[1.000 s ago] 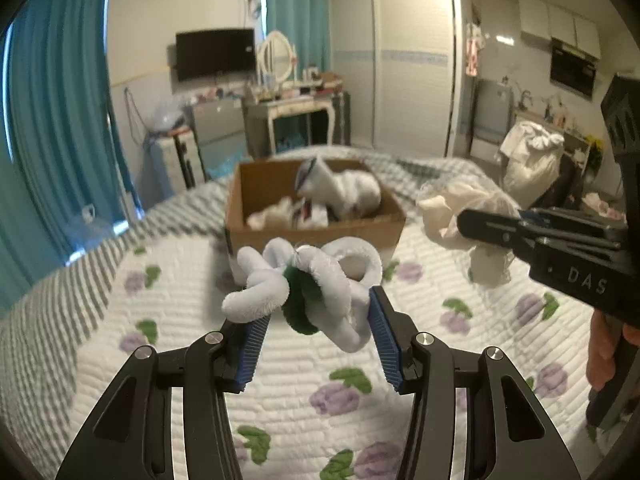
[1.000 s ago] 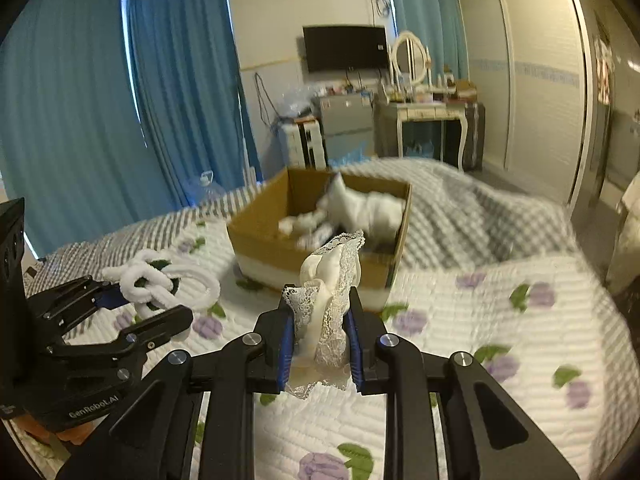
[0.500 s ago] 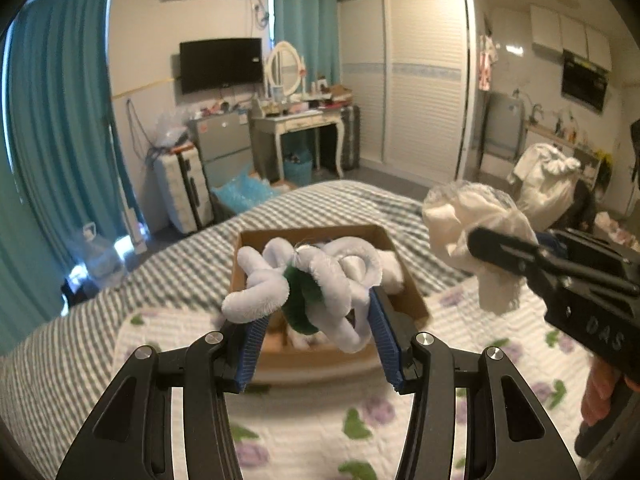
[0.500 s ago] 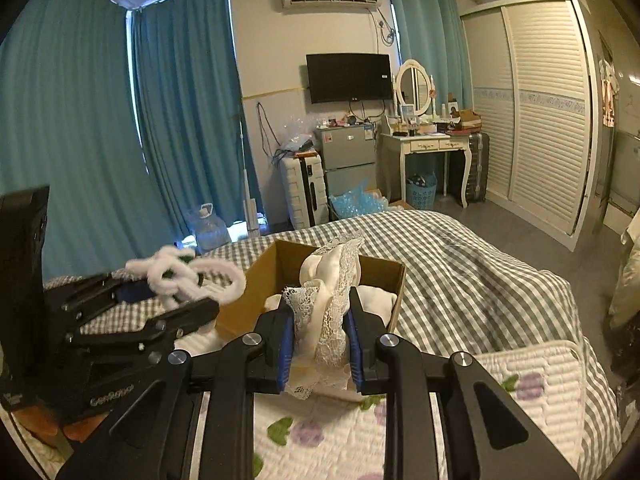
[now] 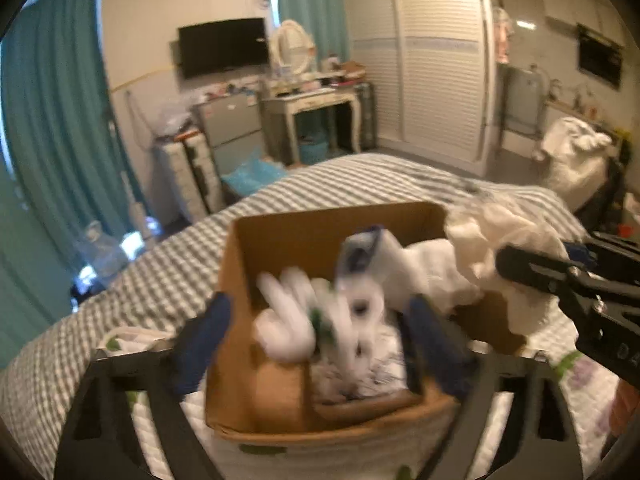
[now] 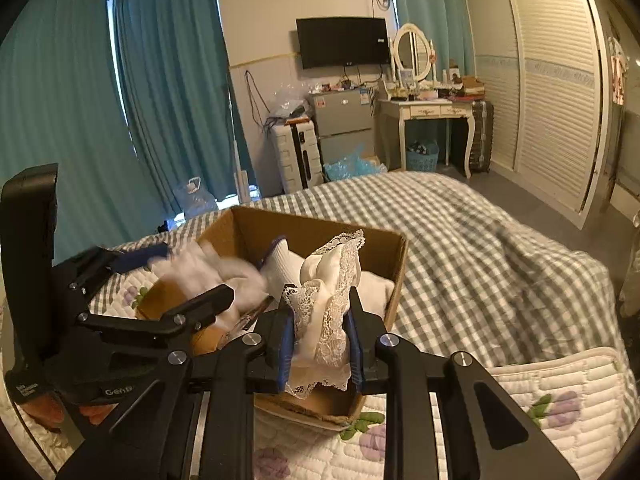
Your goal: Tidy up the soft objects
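Fluffy looped plush (image 5: 304, 328) blurred over cardboard box (image 5: 240, 264), left tool (image 5: 316, 344) spread wide, right tool (image 6: 320, 344) clamping lacy cloth (image 6: 328, 304).

Lace-trimmed cloth (image 6: 326, 312) between right gripper (image 6: 320, 344) jaws, above cardboard box (image 6: 384, 276).

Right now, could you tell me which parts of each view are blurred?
Left wrist view: the white plush toy and the open left gripper smear with motion, the bedroom behind softer too. Right wrist view: mostly sharp, the lace cloth crisp; only the plush toy is smeared.
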The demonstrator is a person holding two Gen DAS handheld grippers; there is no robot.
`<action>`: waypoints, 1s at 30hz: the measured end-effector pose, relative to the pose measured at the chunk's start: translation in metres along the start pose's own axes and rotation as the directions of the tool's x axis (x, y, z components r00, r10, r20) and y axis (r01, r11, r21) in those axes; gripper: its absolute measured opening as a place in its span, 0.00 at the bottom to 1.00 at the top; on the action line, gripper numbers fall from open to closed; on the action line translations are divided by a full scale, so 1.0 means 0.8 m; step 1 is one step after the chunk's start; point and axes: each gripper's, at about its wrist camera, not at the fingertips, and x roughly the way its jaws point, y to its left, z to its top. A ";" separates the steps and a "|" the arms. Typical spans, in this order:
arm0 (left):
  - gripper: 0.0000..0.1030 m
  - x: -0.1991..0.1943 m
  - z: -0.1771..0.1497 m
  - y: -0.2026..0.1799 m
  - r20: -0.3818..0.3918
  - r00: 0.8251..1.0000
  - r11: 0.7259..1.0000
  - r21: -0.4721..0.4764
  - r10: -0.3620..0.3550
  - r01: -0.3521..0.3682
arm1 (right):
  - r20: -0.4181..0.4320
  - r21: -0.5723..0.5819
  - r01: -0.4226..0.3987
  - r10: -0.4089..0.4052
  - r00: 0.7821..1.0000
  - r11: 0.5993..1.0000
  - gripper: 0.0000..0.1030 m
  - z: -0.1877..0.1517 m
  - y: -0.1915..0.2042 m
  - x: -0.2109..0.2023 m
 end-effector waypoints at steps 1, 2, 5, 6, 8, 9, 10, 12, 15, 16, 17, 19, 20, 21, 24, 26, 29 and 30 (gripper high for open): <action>0.91 0.000 -0.001 0.003 0.011 1.000 1.000 -0.008 0.010 -0.010 | -0.006 0.001 -0.001 0.001 1.000 1.000 0.22 -0.001 0.000 0.006; 0.91 0.000 -0.001 0.007 0.014 1.000 1.000 -0.013 0.014 -0.013 | -0.010 0.003 -0.001 0.001 1.000 1.000 0.22 -0.002 -0.001 0.011; 0.91 -0.010 0.000 0.015 0.024 0.999 1.000 -0.012 0.028 -0.028 | -0.010 0.014 -0.014 0.014 1.000 1.000 0.23 -0.004 -0.003 0.019; 0.91 -0.015 0.000 0.015 0.031 0.999 0.999 -0.012 0.035 -0.035 | -0.013 0.017 -0.013 0.013 1.000 1.000 0.30 -0.002 -0.003 0.020; 0.91 -0.029 0.002 0.018 0.045 0.998 0.999 -0.014 0.040 -0.039 | 0.001 0.027 0.010 -0.010 1.000 1.000 0.54 0.001 -0.002 0.016; 0.91 -0.035 0.001 0.021 0.050 0.998 0.999 -0.017 0.041 -0.040 | 0.012 0.035 0.019 -0.020 1.000 0.999 0.64 0.004 -0.001 0.010; 0.91 -0.047 0.002 0.025 0.057 0.998 0.999 -0.022 0.042 -0.041 | 0.018 0.041 0.023 -0.023 1.000 0.999 0.66 0.007 -0.001 0.005; 0.91 -0.059 0.008 0.035 0.067 0.996 0.998 -0.029 0.050 -0.048 | 0.030 0.054 0.033 -0.034 0.999 0.998 0.66 0.014 0.000 -0.009; 0.91 -0.099 0.017 0.040 0.100 0.993 0.997 -0.040 0.064 -0.060 | 0.062 0.067 0.056 -0.060 0.996 0.996 0.66 0.029 0.005 -0.048; 0.91 -0.113 0.020 0.040 0.116 0.991 0.997 -0.046 0.066 -0.061 | 0.080 0.064 0.071 -0.076 0.994 0.995 0.66 0.034 0.009 -0.071; 0.91 -0.134 0.025 0.041 0.138 0.988 0.997 -0.052 0.064 -0.058 | 0.091 0.061 0.077 -0.083 0.992 0.995 0.66 0.039 0.013 -0.083; 0.91 -0.176 0.035 0.037 0.188 0.980 0.997 -0.059 0.064 -0.054 | 0.135 0.048 0.086 -0.092 0.987 0.995 0.66 0.048 0.025 -0.130; 0.91 -0.195 0.038 0.036 0.213 0.975 0.997 -0.059 0.064 -0.053 | 0.146 0.043 0.092 -0.098 0.984 0.995 0.66 0.053 0.031 -0.146; 0.92 -0.217 0.042 0.034 0.243 0.968 0.997 -0.059 0.062 -0.049 | 0.170 0.033 0.113 -0.117 0.978 0.993 0.66 0.057 0.040 -0.174; 0.92 -0.285 0.049 0.030 0.343 0.937 0.997 -0.058 0.064 -0.047 | 0.228 0.001 0.159 -0.155 0.961 0.987 0.70 0.065 0.063 -0.233; 0.99 -0.331 0.051 0.031 0.410 0.909 0.996 -0.074 0.079 -0.054 | 0.277 -0.015 0.187 -0.176 0.945 0.982 0.76 0.066 0.080 -0.277; 1.00 -0.389 0.044 0.030 0.493 0.862 0.990 -0.121 0.119 -0.068 | 0.344 -0.012 0.208 -0.191 0.919 0.978 0.88 0.059 0.100 -0.338; 1.00 -0.404 0.041 0.029 0.507 0.854 0.990 -0.125 0.120 -0.065 | 0.351 -0.009 0.214 -0.197 0.915 0.977 0.93 0.056 0.105 -0.349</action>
